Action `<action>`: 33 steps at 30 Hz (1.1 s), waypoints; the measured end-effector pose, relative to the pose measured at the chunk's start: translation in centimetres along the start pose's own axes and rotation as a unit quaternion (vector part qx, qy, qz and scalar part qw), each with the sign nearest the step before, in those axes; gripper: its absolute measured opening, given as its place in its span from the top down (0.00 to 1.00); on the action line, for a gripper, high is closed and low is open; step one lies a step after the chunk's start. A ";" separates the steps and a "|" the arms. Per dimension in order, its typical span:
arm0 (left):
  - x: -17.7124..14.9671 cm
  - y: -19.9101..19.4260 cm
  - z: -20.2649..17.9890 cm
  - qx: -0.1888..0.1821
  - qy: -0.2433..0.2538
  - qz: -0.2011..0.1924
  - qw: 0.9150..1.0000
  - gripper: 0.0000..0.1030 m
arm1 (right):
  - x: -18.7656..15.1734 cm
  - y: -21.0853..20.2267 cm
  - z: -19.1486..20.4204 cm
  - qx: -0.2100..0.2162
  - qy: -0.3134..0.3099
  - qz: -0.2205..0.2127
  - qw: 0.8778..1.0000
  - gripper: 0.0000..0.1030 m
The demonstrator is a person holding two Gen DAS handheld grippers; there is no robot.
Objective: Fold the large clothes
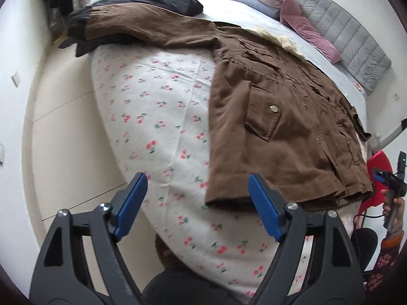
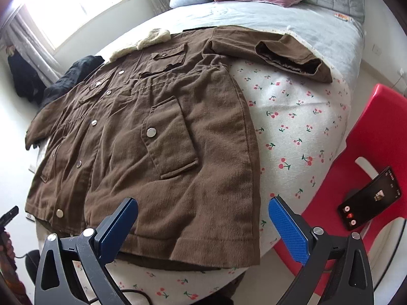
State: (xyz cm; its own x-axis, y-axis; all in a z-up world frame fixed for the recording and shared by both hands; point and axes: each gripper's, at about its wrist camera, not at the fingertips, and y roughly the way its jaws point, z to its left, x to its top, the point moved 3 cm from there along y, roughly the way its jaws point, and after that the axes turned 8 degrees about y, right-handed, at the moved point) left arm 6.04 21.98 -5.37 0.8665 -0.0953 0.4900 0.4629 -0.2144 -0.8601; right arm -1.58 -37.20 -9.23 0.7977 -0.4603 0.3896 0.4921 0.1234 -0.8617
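1. Through the left wrist camera, we see the brown jacket point(image 1: 277, 117) lying front-up on the bed point(image 1: 157, 117), ahead and to the right of our left hand-held gripper point(image 1: 198, 206). Its hem corner sits just past the right finger.
2. One sleeve point(image 1: 142, 28) stretches far ahead and to the left, over a pile of dark clothes point(image 1: 157, 0) at the bed's far edge.
3. We judge the risk here to be that sleeve: if we pull the body across, it may drag the dark clothes along or slide off the bed edge.
4. Our left hand-held gripper is spread wide. It holds nothing, and its blue pads point(image 1: 132, 203) hang above the cherry-print sheet, with no cloth between them.
5. Through the right wrist camera, the same jacket fills the space ahead and to the left of our right hand-held gripper point(image 2: 203, 218); its cream collar point(image 2: 142, 40) lies at the far end.
6. The other sleeve point(image 2: 277, 50) reaches ahead and to the right, its cuff open toward us.
7. A red chair point(image 2: 371, 137) with a lit phone point(image 2: 368, 198) on its seat stands close on the right. A wide swing of our arm could knock the phone, we think.
8. The cloth looks thick and stiff with snaps and pockets, so a shallow pinch may take only the top layer, and the fold would come out crooked.
9. Our right hand-held gripper is also spread wide and empty. The left pad hovers over the hem; whether it touches the cloth we cannot tell.
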 end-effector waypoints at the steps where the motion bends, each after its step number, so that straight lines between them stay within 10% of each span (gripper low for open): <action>1: 0.5 1.7 -0.1 -0.018 -0.006 0.008 1.000 0.21 | 0.1 0.5 -0.4 0.002 0.007 0.004 1.000 0.01; 7: -0.6 8.6 -1.9 -0.051 -0.014 0.060 0.997 0.45 | -0.8 2.6 -1.5 0.033 0.029 0.045 0.998 0.68; 8: -0.8 8.1 -2.7 -0.075 0.001 0.062 0.995 0.78 | -1.0 2.2 -1.1 0.040 0.015 0.045 0.998 0.85; 11: -1.3 4.9 -4.1 -0.067 0.016 0.035 0.997 0.80 | -0.8 -0.3 -0.7 0.041 0.006 0.019 0.999 0.93; 19: -3.4 6.2 -5.8 0.075 0.152 0.083 0.982 0.70 | -1.8 1.4 -1.5 -0.058 -0.037 0.052 0.996 0.87; 23: -0.9 3.5 -7.2 0.121 0.189 0.044 0.974 0.37 | 0.9 -0.8 -2.1 -0.065 -0.022 0.002 0.998 0.60; 27: 2.6 2.1 -10.5 0.095 0.216 0.000 0.972 0.28 | 6.3 -1.8 -2.2 -0.097 -0.018 -0.058 0.993 0.37; 33: 6.8 4.5 -17.2 -0.002 0.205 -0.004 0.979 0.20 | 16.0 2.4 -2.3 -0.126 -0.016 -0.085 0.988 0.33</action>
State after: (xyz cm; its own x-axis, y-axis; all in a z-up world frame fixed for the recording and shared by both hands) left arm 10.81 3.65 -3.52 0.7150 -0.4758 0.5122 0.4673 -0.2198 -0.8564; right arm 11.56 -46.32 -5.81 0.7234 -0.4266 0.5429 0.5214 -0.1779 -0.8345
